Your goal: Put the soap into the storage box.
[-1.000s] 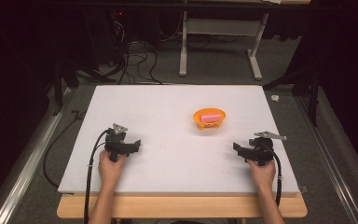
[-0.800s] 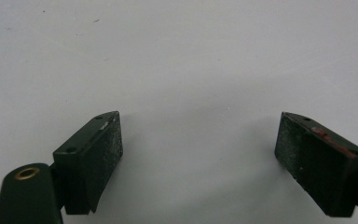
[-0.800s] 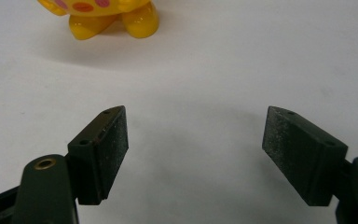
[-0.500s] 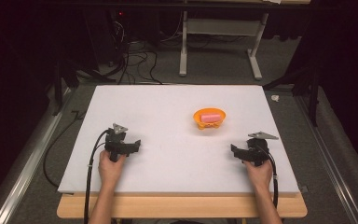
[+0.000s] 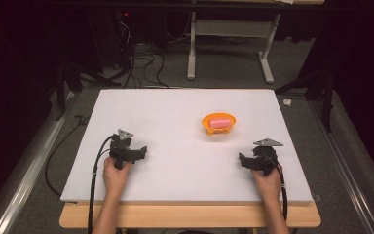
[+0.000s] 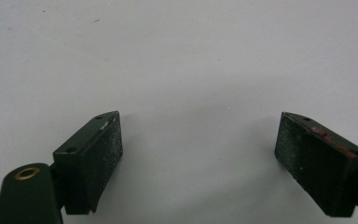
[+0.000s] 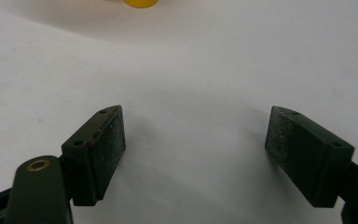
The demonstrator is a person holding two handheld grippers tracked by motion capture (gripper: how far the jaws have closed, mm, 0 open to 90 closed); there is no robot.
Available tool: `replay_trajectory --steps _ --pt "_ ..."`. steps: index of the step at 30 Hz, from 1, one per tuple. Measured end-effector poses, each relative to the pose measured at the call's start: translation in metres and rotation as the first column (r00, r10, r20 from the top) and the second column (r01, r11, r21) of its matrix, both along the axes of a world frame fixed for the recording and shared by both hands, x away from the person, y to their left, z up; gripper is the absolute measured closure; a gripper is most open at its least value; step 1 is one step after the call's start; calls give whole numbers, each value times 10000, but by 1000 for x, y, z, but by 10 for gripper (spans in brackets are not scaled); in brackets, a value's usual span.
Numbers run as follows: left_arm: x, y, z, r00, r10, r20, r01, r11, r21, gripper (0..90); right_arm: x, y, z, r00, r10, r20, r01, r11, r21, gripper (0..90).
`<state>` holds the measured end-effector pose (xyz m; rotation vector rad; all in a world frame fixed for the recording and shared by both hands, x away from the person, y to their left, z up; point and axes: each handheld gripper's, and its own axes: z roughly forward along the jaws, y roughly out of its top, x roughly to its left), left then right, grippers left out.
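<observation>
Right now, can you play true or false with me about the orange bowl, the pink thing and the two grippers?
1. The pink thing lies inside the orange bowl. True.
2. The left gripper is squeezing the pink thing. False: its jaws stand wide apart over bare white table, with nothing between them.
3. The right gripper is open. True.
4. The bowl sits closer to the left gripper than to the right one. False: in the high view it is nearer the right gripper.
5. The bowl is tipped over on its side. False: it stands upright on the table with the pink thing resting in it.
</observation>
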<state>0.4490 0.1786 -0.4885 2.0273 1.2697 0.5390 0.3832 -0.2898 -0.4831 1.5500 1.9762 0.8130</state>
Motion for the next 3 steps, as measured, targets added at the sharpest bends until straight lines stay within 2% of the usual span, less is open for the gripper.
replay_trajectory --steps 3 --pt "0 0 0 10000 4 13 -4 10000 -11 153 0 0 0 10000 -3 1 3 10000 5 205"
